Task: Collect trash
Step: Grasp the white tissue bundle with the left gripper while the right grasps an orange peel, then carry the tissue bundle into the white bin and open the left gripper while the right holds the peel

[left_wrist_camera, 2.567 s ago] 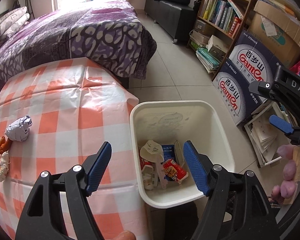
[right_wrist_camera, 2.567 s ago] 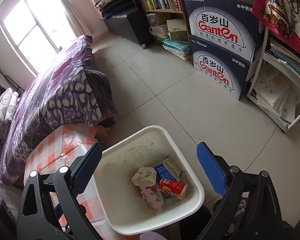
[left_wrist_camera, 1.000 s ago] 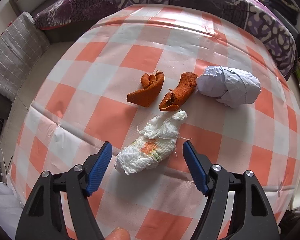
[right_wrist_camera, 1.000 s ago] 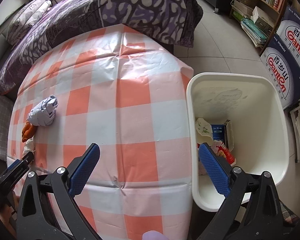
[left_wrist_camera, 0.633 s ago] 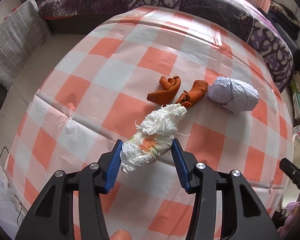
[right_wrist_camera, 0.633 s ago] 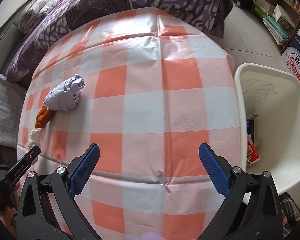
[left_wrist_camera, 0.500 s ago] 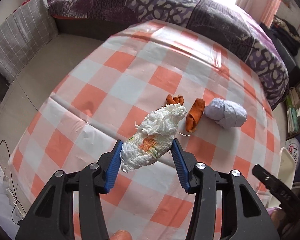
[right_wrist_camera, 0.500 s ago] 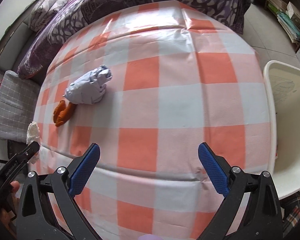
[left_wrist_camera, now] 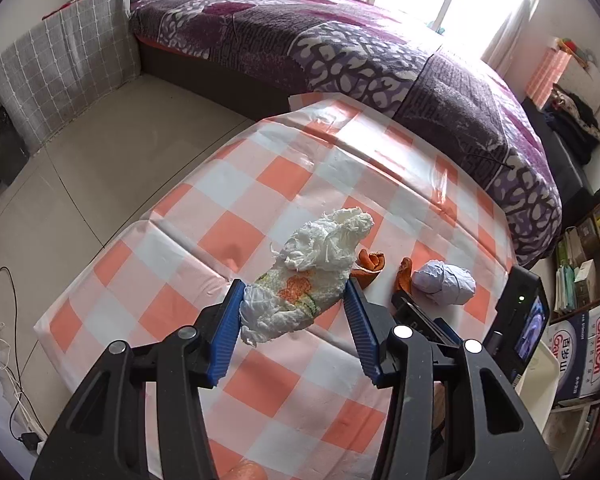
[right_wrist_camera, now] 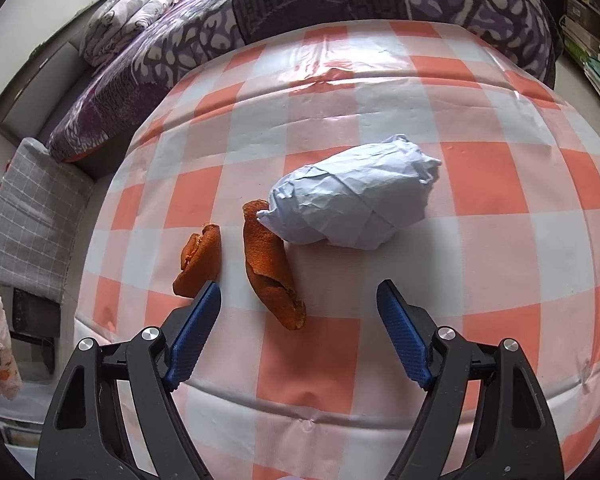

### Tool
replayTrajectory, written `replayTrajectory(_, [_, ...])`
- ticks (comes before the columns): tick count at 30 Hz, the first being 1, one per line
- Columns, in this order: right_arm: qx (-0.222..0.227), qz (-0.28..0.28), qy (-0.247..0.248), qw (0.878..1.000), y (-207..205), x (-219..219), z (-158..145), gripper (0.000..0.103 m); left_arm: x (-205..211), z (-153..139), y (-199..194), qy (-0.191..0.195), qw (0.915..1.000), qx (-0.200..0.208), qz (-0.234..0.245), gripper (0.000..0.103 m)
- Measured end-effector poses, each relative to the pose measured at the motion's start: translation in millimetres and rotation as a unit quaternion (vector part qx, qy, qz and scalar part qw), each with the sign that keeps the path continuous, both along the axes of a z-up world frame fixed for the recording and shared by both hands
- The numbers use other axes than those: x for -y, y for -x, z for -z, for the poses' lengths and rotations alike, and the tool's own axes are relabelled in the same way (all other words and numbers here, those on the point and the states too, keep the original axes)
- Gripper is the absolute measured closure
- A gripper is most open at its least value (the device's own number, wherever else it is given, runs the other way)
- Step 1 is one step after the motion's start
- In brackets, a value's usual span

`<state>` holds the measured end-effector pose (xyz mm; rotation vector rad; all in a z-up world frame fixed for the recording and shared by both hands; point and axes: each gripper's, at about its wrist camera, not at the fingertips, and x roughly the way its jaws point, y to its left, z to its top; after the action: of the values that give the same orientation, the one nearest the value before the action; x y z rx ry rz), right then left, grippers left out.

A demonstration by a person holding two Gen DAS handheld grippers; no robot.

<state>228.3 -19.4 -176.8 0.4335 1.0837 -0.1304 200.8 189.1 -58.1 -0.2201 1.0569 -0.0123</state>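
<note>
**Above the checked table, one wad lifted, peel between closing jaws**

Only the left wrist view shows the left gripper (left_wrist_camera: 294, 322) clenched on a crumpled tissue wad (left_wrist_camera: 300, 280), held clear above the checked tablecloth (left_wrist_camera: 260, 184). The right gripper (right_wrist_camera: 298, 312) is unclenched, its jaws closing around an orange peel strip (right_wrist_camera: 270, 270), untouched. A second peel (right_wrist_camera: 198, 266) lies at nine o'clock, a paper ball (right_wrist_camera: 352, 200) at one o'clock.

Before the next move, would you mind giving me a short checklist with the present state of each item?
1. Left gripper clamps the white tissue wad: ok.
2. Wad is clear of the tablecloth: ok.
3. Right gripper, jaws closing, has nothing pinched yet: ok.
4. Longer orange peel lies just ahead of its fingers: ok.
5. Crumpled paper ball touches that peel: not ok.
6. Bin has room: cannot tell.
</note>
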Motion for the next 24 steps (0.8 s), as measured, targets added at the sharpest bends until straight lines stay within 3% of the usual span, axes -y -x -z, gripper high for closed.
replayTrajectory(2, [0.002, -0.010, 0.028, 1.000, -6, -7, 3, 0.031, -2, 0, -1, 0.002, 1.0000, 0.001, 0.000, 0.053])
replayTrajectory(4, [0.008, -0.026, 0.052, 0.998, -9, -13, 3, 0.040, -3, 0, -2, 0.002, 1.0000, 0.001, 0.000, 0.053])
replayTrajectory(6, [0.010, -0.040, 0.076, 0.996, -11, -16, 3, 0.066, -3, 1, -2, 0.000, 1.0000, 0.001, -0.002, 0.053])
replayTrajectory(10, [0.015, -0.063, 0.081, 0.995, -10, -19, 4, 0.082, -3, 5, -4, -0.001, 1.0000, -0.005, -0.005, 0.053])
replayTrajectory(17, [0.050, -0.114, 0.071, 0.990, 9, -19, -17, 0.083, -1, 1, -2, -0.016, 0.9997, 0.008, -0.015, 0.053])
replayTrajectory(24, [0.091, -0.114, 0.076, 0.986, 28, -4, -60, 0.083, 11, -6, 2, -0.018, 0.9995, 0.021, -0.012, 0.053])
